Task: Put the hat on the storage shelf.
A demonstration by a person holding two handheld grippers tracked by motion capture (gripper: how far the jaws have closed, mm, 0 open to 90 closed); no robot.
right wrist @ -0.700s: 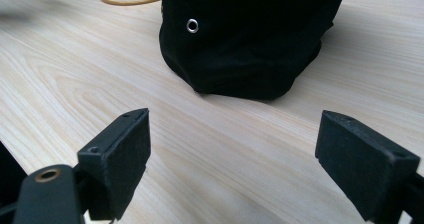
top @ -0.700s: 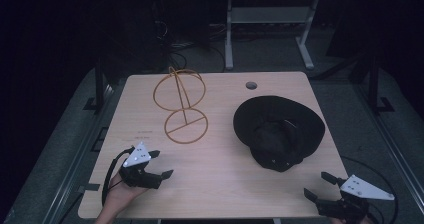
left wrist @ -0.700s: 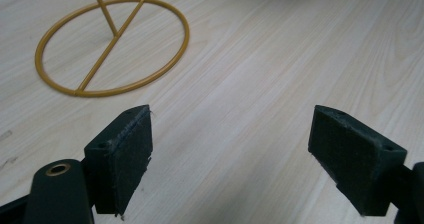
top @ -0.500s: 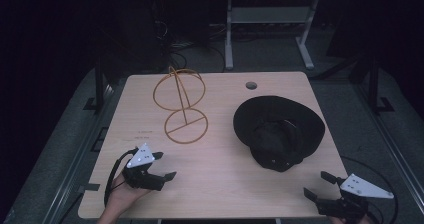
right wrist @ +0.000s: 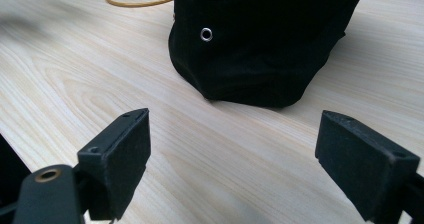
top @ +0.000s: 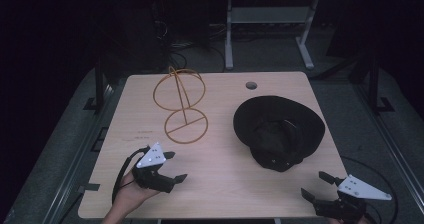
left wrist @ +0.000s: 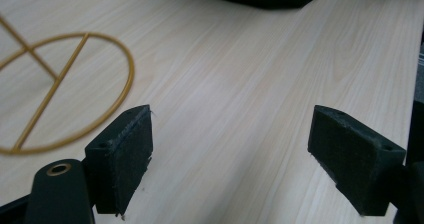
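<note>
at the near edge of the wooden worktop [top: 225, 184] the left gripper [top: 172, 166] and the right gripper [top: 316, 185] both hover with jaws spread wide, nothing between them. just beyond the right gripper lies a black hat [top: 278, 129], crown toward it. farther left stands a gold wire hat stand [top: 182, 104], near the left gripper.

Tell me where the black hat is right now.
In the high view the black hat lies on the right half of the table, right of the gold wire stand and just beyond the open right tool.
</note>
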